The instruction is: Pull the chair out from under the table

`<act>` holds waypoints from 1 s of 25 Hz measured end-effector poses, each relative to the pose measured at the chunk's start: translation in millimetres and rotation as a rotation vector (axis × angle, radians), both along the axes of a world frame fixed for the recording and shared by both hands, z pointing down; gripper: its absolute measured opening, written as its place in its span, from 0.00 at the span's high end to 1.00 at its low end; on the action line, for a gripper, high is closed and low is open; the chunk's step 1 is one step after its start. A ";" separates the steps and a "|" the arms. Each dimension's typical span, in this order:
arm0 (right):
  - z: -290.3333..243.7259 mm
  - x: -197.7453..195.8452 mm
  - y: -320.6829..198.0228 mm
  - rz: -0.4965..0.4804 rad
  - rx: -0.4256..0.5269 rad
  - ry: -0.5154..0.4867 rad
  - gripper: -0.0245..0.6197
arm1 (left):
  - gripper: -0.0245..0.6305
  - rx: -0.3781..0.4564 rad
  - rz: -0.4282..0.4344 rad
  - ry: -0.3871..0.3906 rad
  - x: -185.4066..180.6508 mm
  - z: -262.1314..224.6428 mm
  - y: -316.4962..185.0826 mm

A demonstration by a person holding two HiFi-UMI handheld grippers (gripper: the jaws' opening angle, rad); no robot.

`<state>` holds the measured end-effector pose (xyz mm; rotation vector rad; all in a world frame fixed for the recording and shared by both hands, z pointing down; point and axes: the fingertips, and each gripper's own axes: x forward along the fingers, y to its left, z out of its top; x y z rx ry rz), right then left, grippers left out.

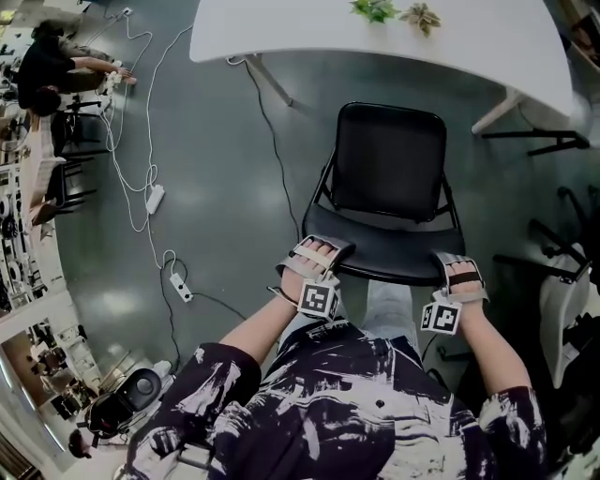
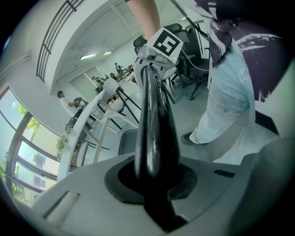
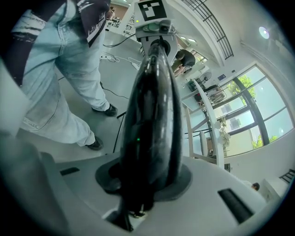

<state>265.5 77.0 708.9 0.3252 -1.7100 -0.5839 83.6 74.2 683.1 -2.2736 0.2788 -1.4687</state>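
Note:
A black chair [image 1: 389,159] stands on the grey floor, its seat out in front of the white table [image 1: 309,28]. Its backrest [image 1: 384,251] is nearest me. My left gripper [image 1: 319,251] is shut on the backrest's top edge at its left end. At the right end, my right gripper [image 1: 459,270] is shut on the same edge. In the left gripper view the black backrest edge [image 2: 154,133] runs away from between the jaws of the left gripper [image 2: 154,184]. The right gripper view shows the backrest edge [image 3: 152,115] clamped by the right gripper [image 3: 147,179].
White cables with power strips [image 1: 155,199] [image 1: 181,286] trail over the floor at the left. A person [image 1: 47,66] crouches at far left. Two small plants [image 1: 375,9] sit on the table. Other chair legs [image 1: 548,141] and a white chair [image 1: 562,309] stand at the right.

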 end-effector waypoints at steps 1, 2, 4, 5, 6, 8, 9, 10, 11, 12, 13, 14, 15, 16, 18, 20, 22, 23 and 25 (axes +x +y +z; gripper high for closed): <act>0.6 0.9 2.8 0.001 -0.002 0.001 0.83 | 0.91 -0.005 -0.003 -0.002 0.4 2.1 3.8; 1.3 1.7 5.5 0.002 -0.003 0.001 0.83 | 0.91 -0.009 -0.003 -0.003 0.8 3.2 7.0; 1.2 2.1 9.5 0.004 -0.001 0.001 0.83 | 0.90 -0.014 0.003 -0.005 1.5 2.3 11.1; 0.6 2.1 10.8 0.005 0.001 0.001 0.83 | 0.90 -0.015 0.006 -0.004 1.9 1.0 12.2; -0.1 2.2 11.9 0.006 0.000 0.002 0.83 | 0.90 -0.018 0.009 -0.003 2.4 -0.1 12.7; -0.5 2.5 14.2 0.009 -0.003 0.005 0.83 | 0.90 -0.023 0.019 -0.003 3.2 -1.5 13.0; -0.1 2.7 15.9 0.011 -0.005 0.007 0.83 | 0.89 -0.026 0.023 -0.006 3.1 -0.7 13.8; 0.5 2.8 18.2 0.012 -0.008 0.009 0.83 | 0.89 -0.029 0.026 -0.011 2.7 0.6 15.0; 1.3 2.9 21.1 0.013 -0.011 0.011 0.83 | 0.89 -0.032 0.028 -0.015 2.4 1.5 16.8; 1.9 2.7 24.5 0.013 -0.013 0.012 0.83 | 0.88 -0.036 0.032 -0.018 2.3 1.2 18.8; 2.3 2.1 28.2 0.010 -0.014 0.013 0.83 | 0.87 -0.041 0.035 -0.021 2.1 0.3 21.6; 2.5 1.5 31.9 0.004 -0.014 0.013 0.83 | 0.86 -0.046 0.036 -0.023 1.7 0.0 25.1; 2.6 1.3 35.4 -0.002 -0.014 0.014 0.83 | 0.86 -0.050 0.035 -0.025 1.5 0.6 29.2; 2.9 1.6 38.4 -0.007 -0.015 0.015 0.83 | 0.86 -0.054 0.030 -0.026 1.6 2.0 33.5; 3.7 2.7 42.3 -0.017 -0.015 0.015 0.83 | 0.85 -0.063 0.021 -0.026 2.0 6.1 40.8; 4.9 2.9 43.8 -0.021 -0.016 0.015 0.82 | 0.85 -0.071 0.021 -0.026 1.3 11.5 45.5; 6.0 2.4 43.1 -0.021 -0.013 0.015 0.80 | 0.84 -0.093 0.027 -0.025 0.4 14.4 47.3; 6.9 2.4 42.6 -0.021 -0.011 0.017 0.79 | 0.83 -0.106 0.030 -0.025 0.3 13.9 46.4; 8.0 3.9 45.2 -0.032 -0.024 0.018 0.73 | 0.78 -0.138 0.037 -0.023 0.7 12.8 45.8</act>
